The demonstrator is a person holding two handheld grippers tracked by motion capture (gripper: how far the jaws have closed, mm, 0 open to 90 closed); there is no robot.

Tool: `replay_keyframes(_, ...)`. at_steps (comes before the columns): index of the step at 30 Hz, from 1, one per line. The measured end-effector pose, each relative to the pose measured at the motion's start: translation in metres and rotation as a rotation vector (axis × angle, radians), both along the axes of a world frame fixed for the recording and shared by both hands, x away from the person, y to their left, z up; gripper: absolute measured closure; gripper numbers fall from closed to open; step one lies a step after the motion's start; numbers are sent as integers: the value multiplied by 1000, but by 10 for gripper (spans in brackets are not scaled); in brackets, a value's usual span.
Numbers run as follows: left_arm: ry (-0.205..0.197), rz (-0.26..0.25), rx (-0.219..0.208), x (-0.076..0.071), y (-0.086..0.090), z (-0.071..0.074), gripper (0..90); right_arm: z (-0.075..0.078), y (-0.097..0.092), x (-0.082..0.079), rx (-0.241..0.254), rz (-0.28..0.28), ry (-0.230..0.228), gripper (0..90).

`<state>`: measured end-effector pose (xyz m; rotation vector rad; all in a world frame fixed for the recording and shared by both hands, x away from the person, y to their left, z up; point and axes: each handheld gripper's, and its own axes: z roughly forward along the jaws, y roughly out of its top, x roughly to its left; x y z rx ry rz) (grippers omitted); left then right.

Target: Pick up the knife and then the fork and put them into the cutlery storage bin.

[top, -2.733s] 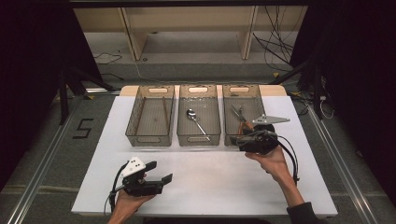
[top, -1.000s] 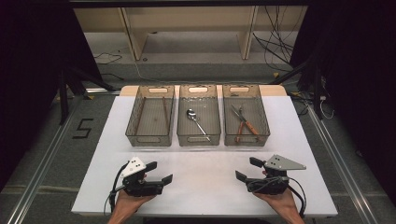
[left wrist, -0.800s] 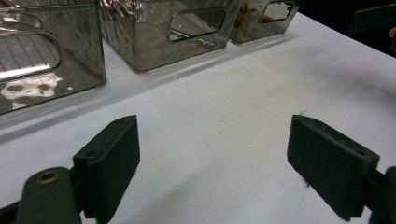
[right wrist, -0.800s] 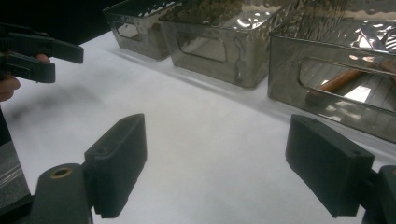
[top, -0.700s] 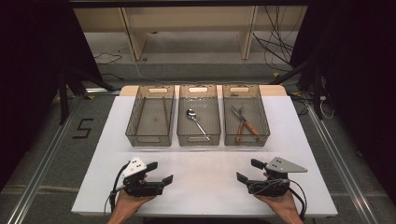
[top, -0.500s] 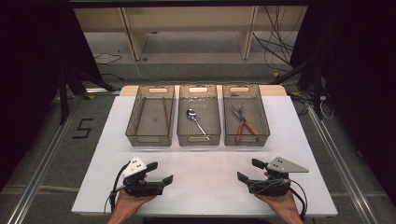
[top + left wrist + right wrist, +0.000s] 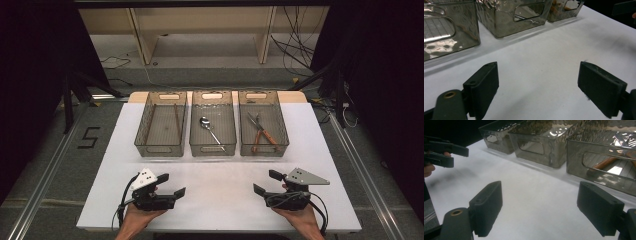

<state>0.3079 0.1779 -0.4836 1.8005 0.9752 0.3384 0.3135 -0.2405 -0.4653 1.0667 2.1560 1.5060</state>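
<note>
Three clear bins stand in a row at the back of the white table (image 7: 220,170). The left bin (image 7: 160,125) holds a thin brown stick (image 7: 176,117), the middle bin (image 7: 212,125) a metal spoon (image 7: 210,127), the right bin (image 7: 263,125) orange-handled pliers (image 7: 261,134). My left gripper (image 7: 171,184) rests near the front left edge, open, nothing between its jaws (image 7: 540,85). At the front right my right gripper (image 7: 266,182) is likewise open and empty (image 7: 539,207). The right gripper view shows the pliers' orange handles (image 7: 605,163) through the bin wall.
Bare white tabletop lies between the grippers and the bins. The left gripper view shows the right gripper (image 7: 624,7) far off; the right gripper view shows the left gripper (image 7: 441,151) in a hand. Dark floor and cables surround the table.
My right gripper has drawn back from the right bin to the table's front right and now holds still, with the pliers lying in that bin. The left gripper has not moved.
</note>
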Motion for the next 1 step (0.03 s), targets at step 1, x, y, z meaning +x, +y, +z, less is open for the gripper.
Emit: replay_keyframes(1,1,0,-1,0,0,0,167,0,0,0,2,-1,-2,212)
